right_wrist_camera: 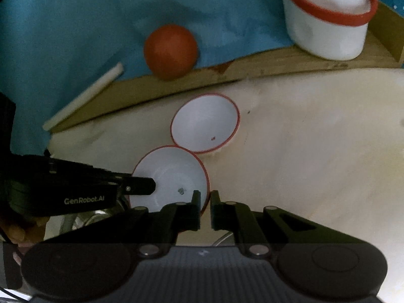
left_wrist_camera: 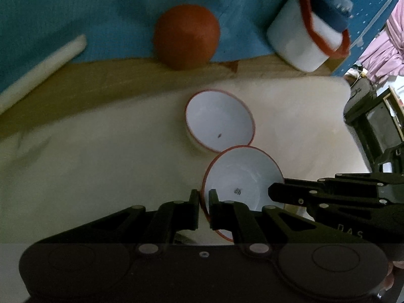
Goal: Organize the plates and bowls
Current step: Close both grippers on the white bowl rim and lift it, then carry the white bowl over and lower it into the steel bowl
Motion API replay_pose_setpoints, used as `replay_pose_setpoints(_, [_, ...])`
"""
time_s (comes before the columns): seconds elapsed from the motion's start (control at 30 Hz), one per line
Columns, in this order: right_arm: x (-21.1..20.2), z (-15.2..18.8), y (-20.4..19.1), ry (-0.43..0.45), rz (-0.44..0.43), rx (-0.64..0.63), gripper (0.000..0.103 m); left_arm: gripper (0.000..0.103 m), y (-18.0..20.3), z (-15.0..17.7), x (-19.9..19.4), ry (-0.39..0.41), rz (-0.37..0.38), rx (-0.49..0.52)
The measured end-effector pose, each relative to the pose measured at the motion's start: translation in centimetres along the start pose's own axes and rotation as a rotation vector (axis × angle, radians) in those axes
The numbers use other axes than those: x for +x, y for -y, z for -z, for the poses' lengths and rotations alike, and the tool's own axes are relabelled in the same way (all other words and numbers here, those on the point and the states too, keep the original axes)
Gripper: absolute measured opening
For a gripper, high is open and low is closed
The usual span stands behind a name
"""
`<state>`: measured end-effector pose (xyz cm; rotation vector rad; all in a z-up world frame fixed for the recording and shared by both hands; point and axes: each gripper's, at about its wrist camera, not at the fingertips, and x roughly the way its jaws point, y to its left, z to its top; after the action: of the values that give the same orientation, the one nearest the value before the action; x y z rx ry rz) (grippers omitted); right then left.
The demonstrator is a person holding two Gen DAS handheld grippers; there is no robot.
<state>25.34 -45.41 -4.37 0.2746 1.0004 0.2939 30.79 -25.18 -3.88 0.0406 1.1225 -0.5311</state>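
Note:
Two white bowls with red rims sit on a cream table top. The far bowl (left_wrist_camera: pixel 219 118) (right_wrist_camera: pixel 205 121) stands free, touching or nearly touching the near one. The near bowl (left_wrist_camera: pixel 242 176) (right_wrist_camera: pixel 171 169) is gripped on both sides. My left gripper (left_wrist_camera: pixel 204 198) is shut on its left rim, one finger inside and one outside. My right gripper (right_wrist_camera: pixel 205 198) is shut on the opposite rim in the same way. Each gripper shows in the other's view: the right one (left_wrist_camera: pixel 274 192) reaching in from the right, the left one (right_wrist_camera: pixel 151 185) from the left.
Behind the bowls runs a wooden strip (right_wrist_camera: pixel 176 85) with a blue cloth (left_wrist_camera: pixel 101 12) beyond it. On them lie an orange-red round object (left_wrist_camera: pixel 186 35), a white rod (left_wrist_camera: pixel 43 68) and a white container with a red rim (left_wrist_camera: pixel 298 40). Dark furniture (left_wrist_camera: pixel 371 121) stands at the right.

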Motion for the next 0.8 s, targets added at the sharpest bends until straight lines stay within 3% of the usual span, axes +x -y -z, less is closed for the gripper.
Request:
replay_pose_setpoints(0.47, [-5.8, 1.3, 3.4, 0.060, 0.014, 0.053, 0.007, 0.005, 5.6, 0.1, -1.0, 0.001, 0.095, 0.077])
replay_pose_setpoints(0.8, [-7.5, 2.7, 5.2, 0.095, 0.011, 0.117, 0.006, 0.005, 7.2, 0.1, -1.7, 0.022, 0.076, 0.102])
